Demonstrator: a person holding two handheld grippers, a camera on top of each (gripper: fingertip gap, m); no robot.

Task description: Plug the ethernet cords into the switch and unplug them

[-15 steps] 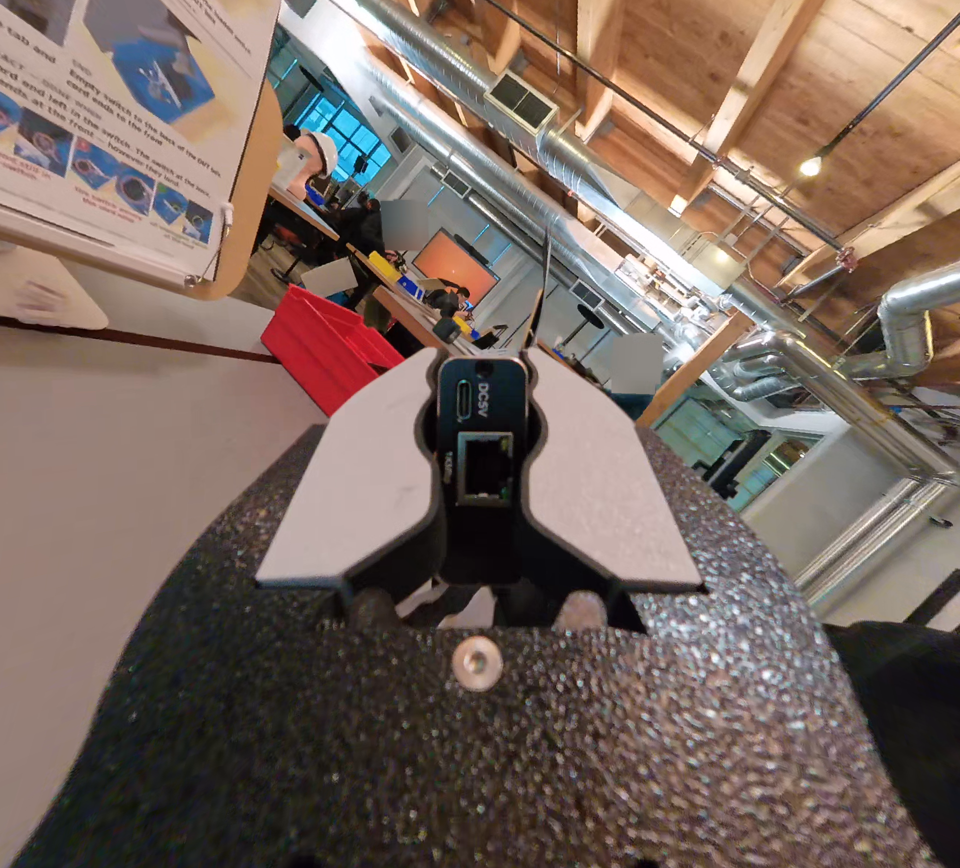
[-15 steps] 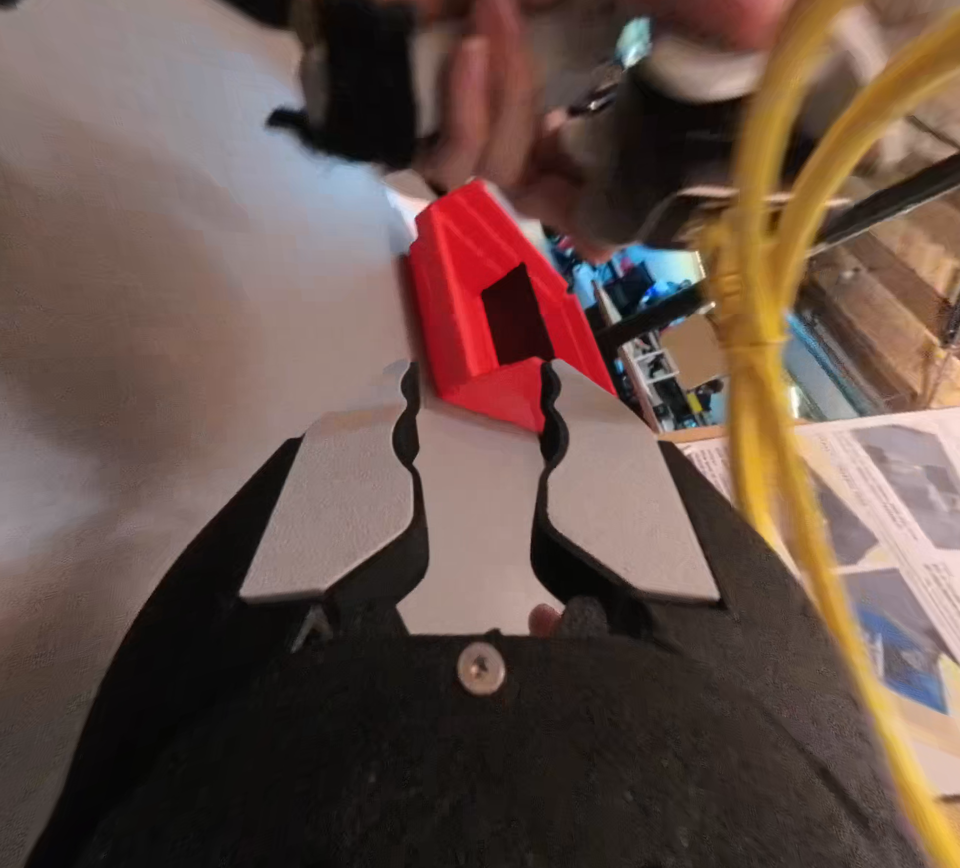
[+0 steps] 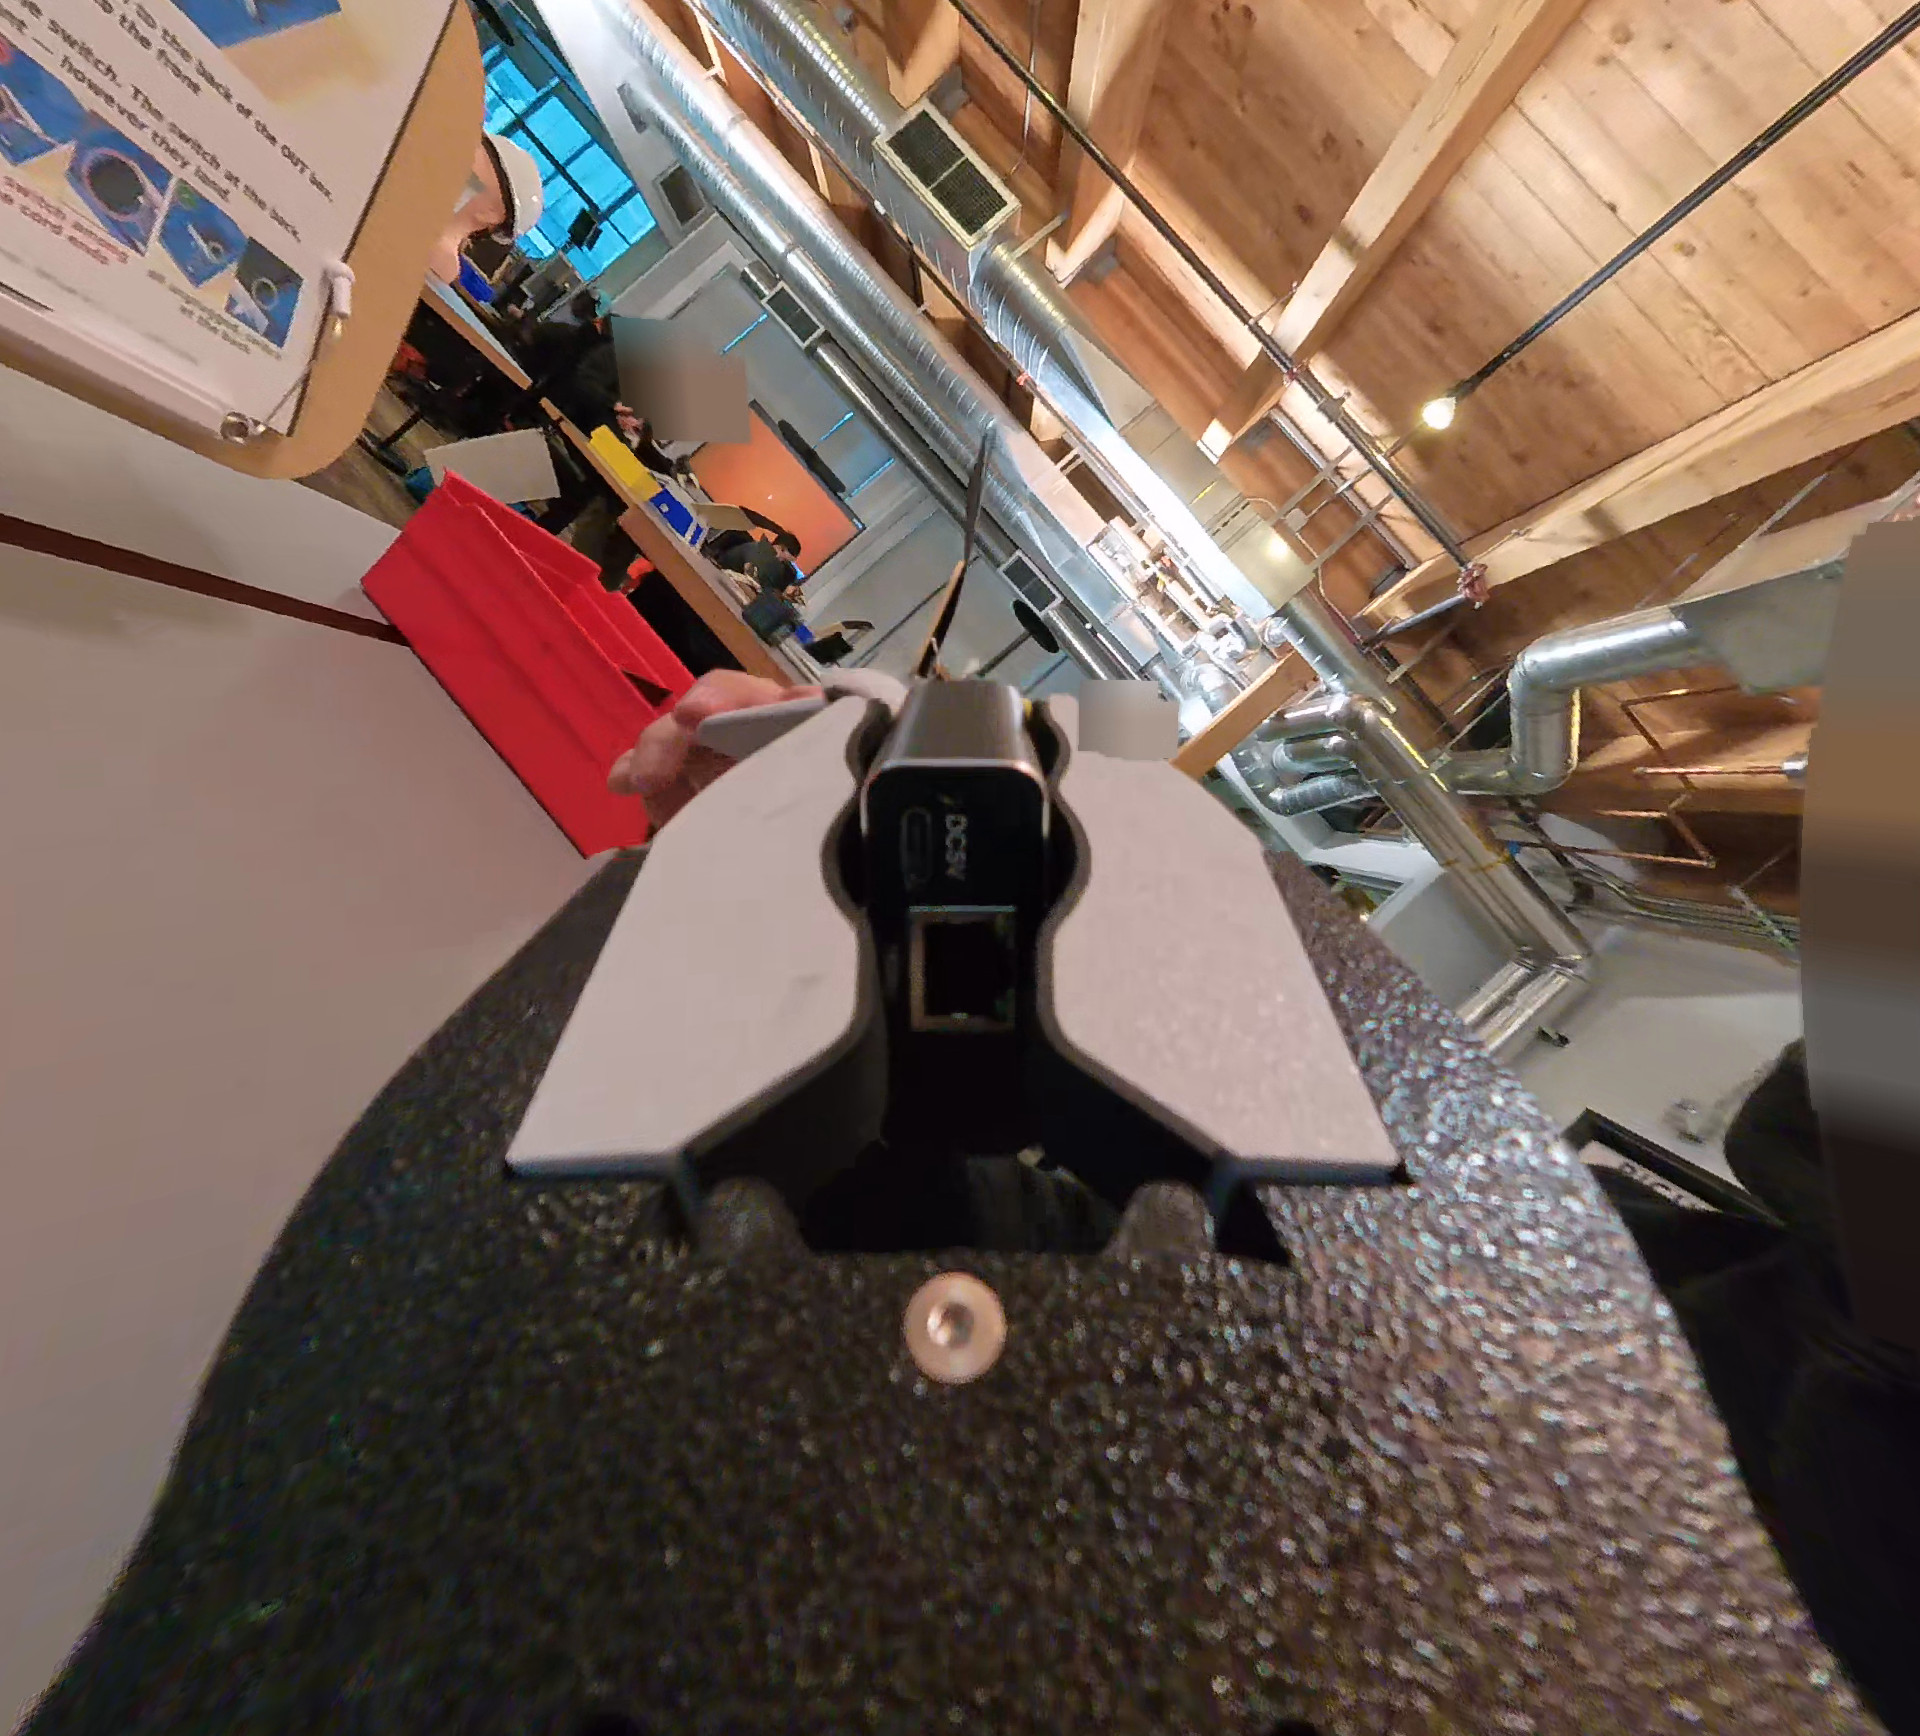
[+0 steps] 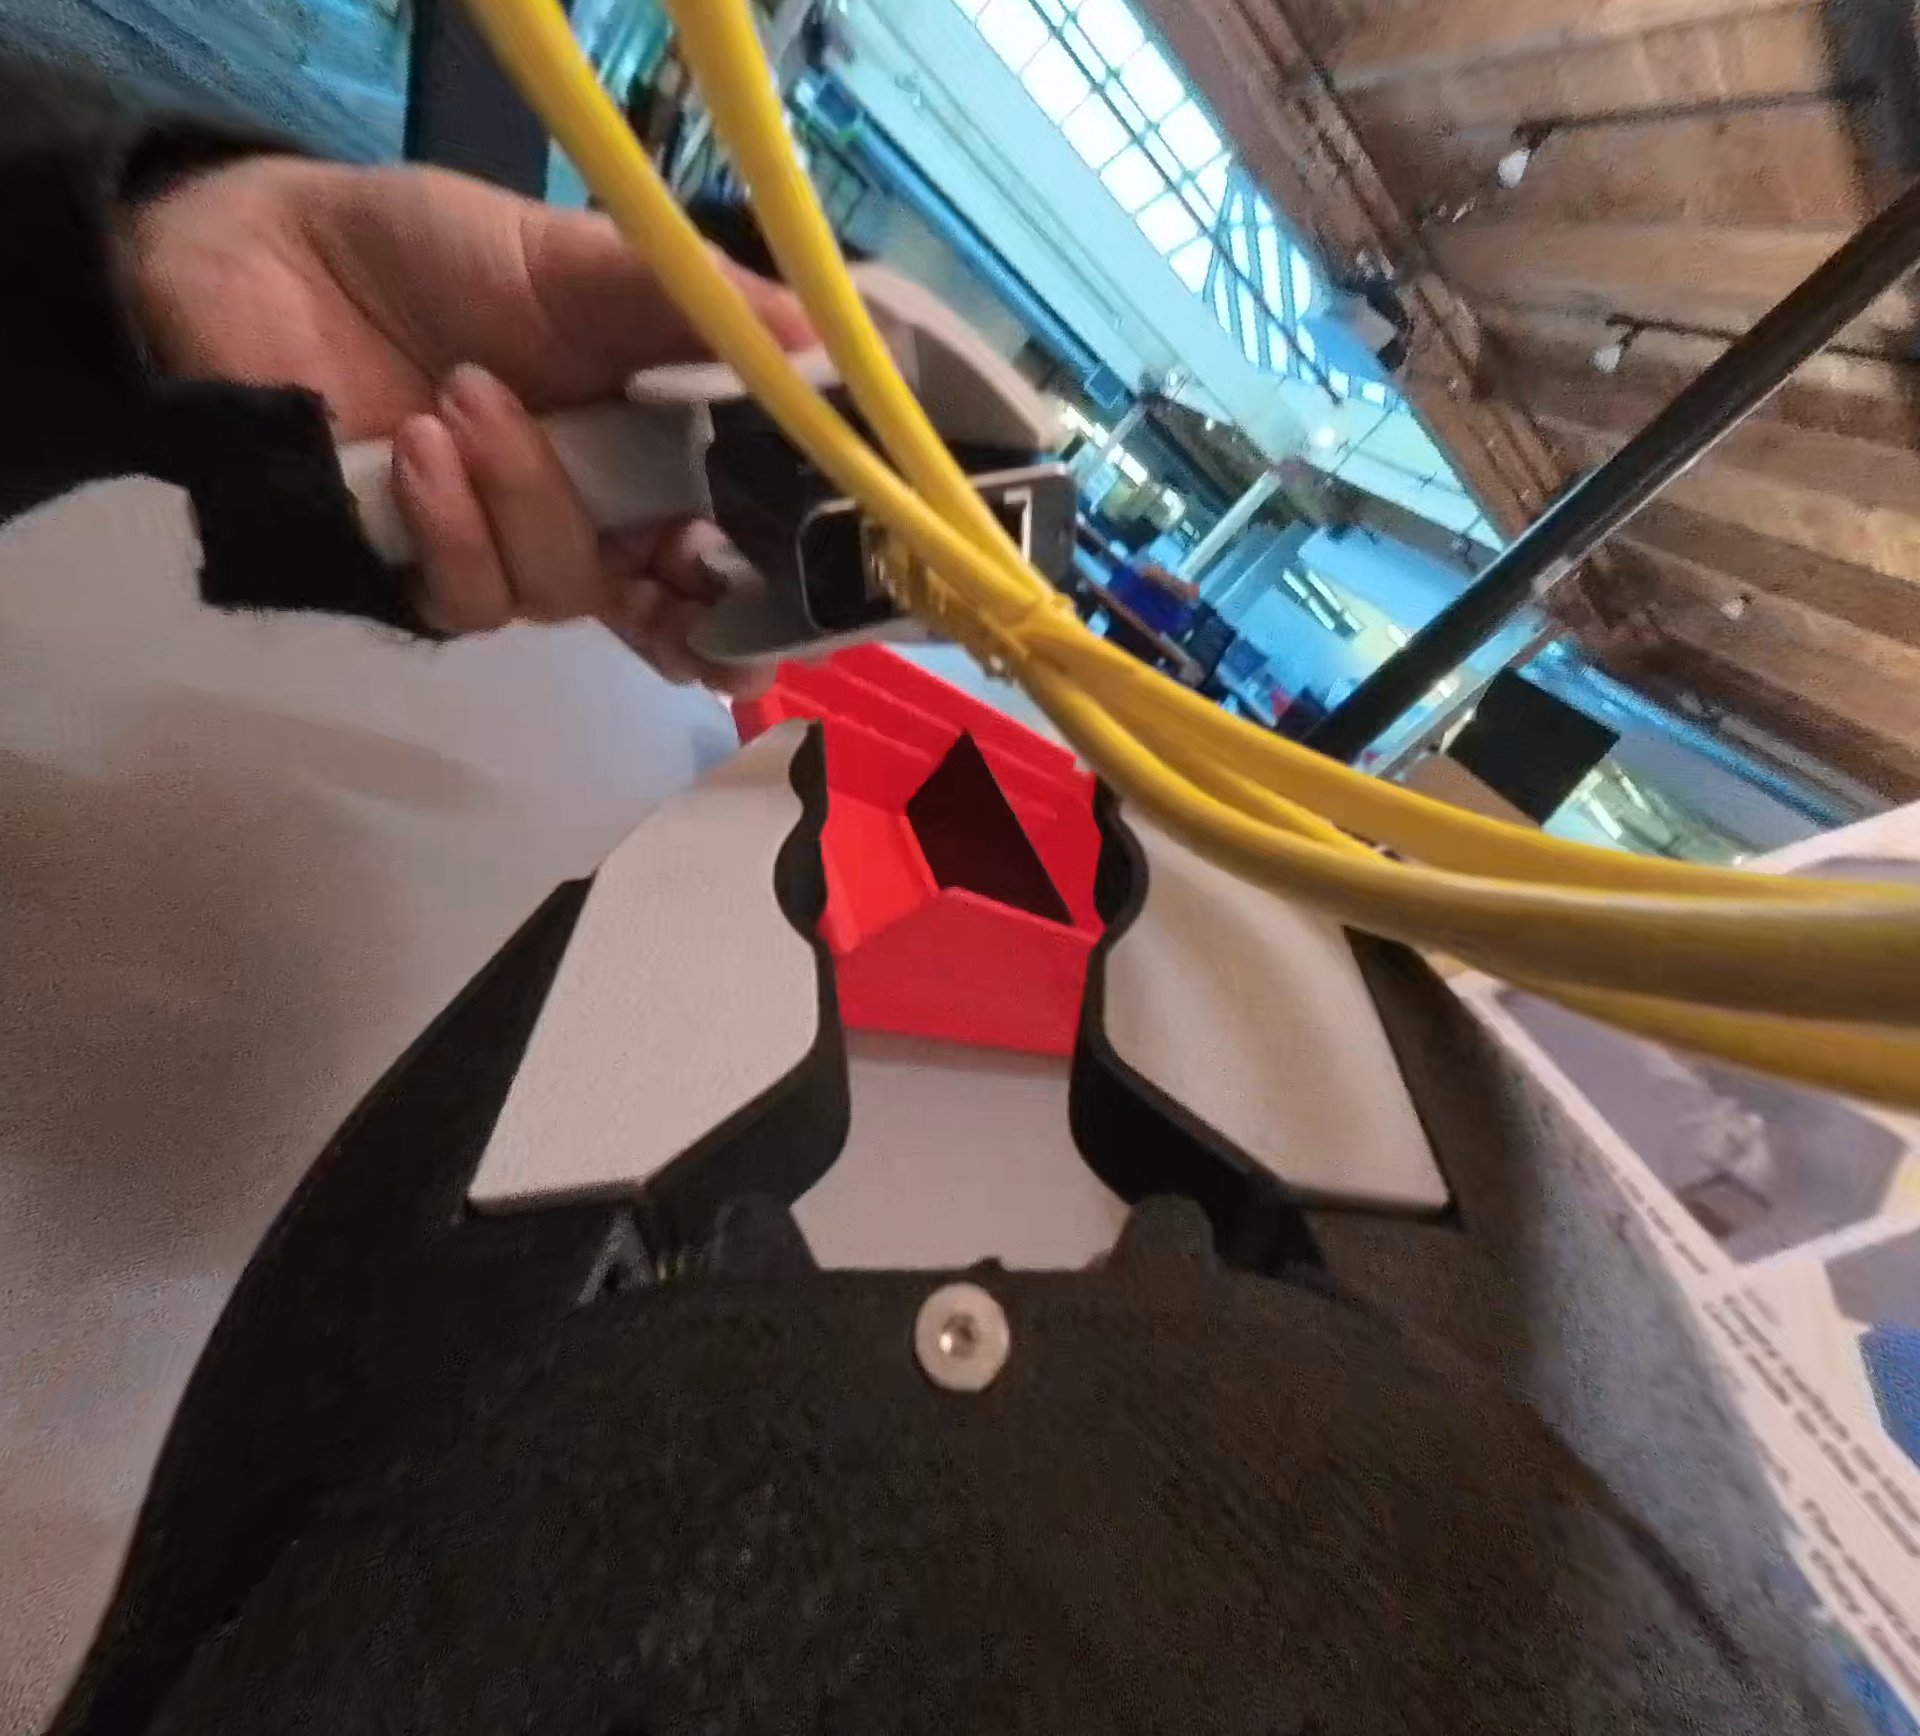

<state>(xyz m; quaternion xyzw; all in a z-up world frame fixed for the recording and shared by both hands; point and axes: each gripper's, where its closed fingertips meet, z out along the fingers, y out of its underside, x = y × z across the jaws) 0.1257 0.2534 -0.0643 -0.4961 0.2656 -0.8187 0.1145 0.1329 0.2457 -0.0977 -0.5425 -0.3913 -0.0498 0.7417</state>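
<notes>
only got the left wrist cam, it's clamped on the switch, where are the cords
Observer: The yellow cords run as a tied bundle across the right wrist view, passing in front of the switch.
Operator: right gripper got them
Observer: No, the right gripper is open and holds nothing; the cords cross above its right finger.
Operator: whats ahead of it
Observer: A red bin sits on the table just past its fingertips.
</notes>
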